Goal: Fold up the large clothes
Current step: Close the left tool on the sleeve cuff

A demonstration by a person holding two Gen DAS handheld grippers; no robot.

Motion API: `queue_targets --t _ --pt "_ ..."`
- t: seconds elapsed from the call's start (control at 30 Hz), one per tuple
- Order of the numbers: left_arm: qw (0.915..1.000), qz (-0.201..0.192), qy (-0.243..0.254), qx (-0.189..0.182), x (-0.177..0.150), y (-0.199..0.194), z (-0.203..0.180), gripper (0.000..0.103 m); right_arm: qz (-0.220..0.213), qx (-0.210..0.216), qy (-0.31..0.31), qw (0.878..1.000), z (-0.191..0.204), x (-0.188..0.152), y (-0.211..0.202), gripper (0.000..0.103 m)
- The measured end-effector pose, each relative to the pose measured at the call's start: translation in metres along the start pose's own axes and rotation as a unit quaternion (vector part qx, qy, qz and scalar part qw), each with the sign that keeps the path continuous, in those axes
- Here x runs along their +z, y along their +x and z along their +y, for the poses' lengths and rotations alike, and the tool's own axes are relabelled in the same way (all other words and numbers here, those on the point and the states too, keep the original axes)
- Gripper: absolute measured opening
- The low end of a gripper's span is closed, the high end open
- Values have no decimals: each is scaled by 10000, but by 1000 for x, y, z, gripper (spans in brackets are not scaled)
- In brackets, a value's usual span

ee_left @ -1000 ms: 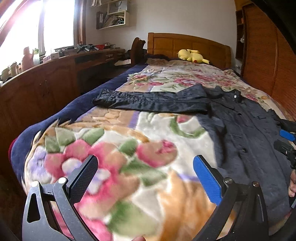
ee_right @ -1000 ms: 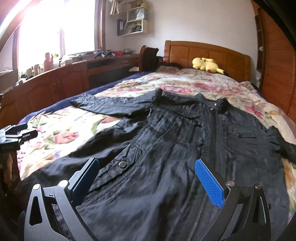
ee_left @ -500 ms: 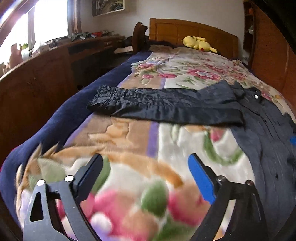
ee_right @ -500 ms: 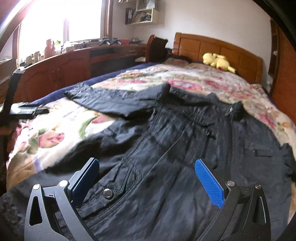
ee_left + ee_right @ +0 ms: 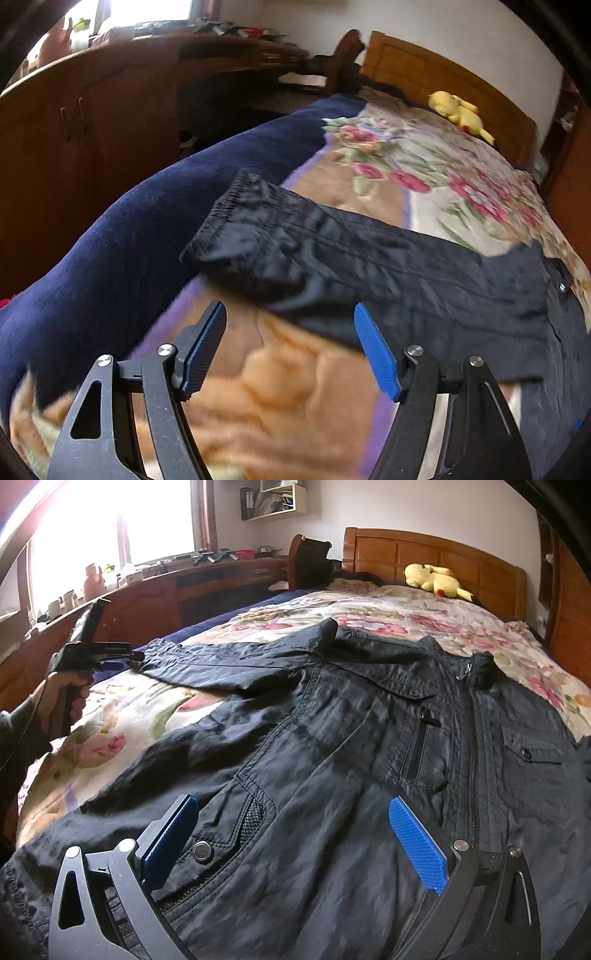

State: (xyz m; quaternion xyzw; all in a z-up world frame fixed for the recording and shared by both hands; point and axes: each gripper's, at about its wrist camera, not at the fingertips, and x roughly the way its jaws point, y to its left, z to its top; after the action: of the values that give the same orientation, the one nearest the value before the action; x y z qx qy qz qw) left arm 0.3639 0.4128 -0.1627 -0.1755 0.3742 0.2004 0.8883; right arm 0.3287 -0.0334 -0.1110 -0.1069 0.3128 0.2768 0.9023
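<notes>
A large black jacket [image 5: 369, 746] lies front-up and spread flat on a floral blanket [image 5: 424, 624] on the bed. One sleeve [image 5: 332, 258] stretches out toward the bed's left side, with its elastic cuff [image 5: 221, 218] at the end. My left gripper [image 5: 290, 347] is open and empty, just short of the sleeve near the cuff; it also shows in the right wrist view [image 5: 122, 653], next to the cuff. My right gripper [image 5: 291, 842] is open and empty, low over the jacket's lower front by a snap pocket [image 5: 221, 845].
A yellow plush toy [image 5: 432, 579] lies by the wooden headboard [image 5: 436, 557]. A dark blue blanket [image 5: 147, 236] hangs over the bed's left edge. A long wooden cabinet [image 5: 92, 122] with clutter on top runs along the left under the window. A wooden wall stands right.
My left gripper has moved forward and left along the bed to the sleeve's cuff end. My right gripper has moved forward over the jacket's lower front. Both stay open.
</notes>
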Motion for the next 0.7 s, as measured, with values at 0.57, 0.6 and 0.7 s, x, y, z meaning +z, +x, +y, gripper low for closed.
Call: queue_targets --t 0.57,0.6,0.7 --pt "9983 248 -531 -6 33 29 2 9 -28 -6 86 10000 -2 -2 2 103" --pt "9991 142 -395 15 35 21 -8 9 -33 -9 83 10000 -2 -2 2 103" --pt "9999 -122 21 -39 40 -12 -45 9 -58 28 108 9999 -2 -3 -5 103"
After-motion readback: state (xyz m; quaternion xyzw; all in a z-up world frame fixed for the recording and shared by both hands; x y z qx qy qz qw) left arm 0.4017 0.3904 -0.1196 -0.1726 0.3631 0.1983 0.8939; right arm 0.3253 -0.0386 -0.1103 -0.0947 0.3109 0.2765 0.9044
